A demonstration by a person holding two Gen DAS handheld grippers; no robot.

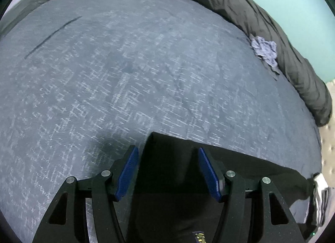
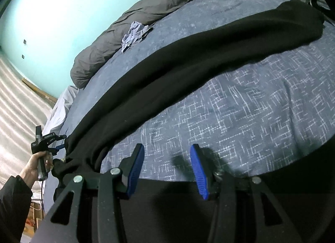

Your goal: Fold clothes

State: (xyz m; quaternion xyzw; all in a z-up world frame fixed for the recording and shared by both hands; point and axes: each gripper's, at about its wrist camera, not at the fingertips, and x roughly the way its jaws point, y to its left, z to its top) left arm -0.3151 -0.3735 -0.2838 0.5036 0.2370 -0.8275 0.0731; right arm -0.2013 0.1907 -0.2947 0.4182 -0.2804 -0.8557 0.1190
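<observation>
A black garment (image 2: 188,58) lies stretched in a long band across the blue patterned bed (image 2: 251,106); the left tongs (image 1: 168,171) stand wide apart over its corner without pinching it, and the right tongs (image 2: 167,169) stand partly apart over its near edge, gripping nothing. The step in hand appears to be laying out before a fold. Next, each pair of tongs must likely close on an edge and carry it over.
</observation>
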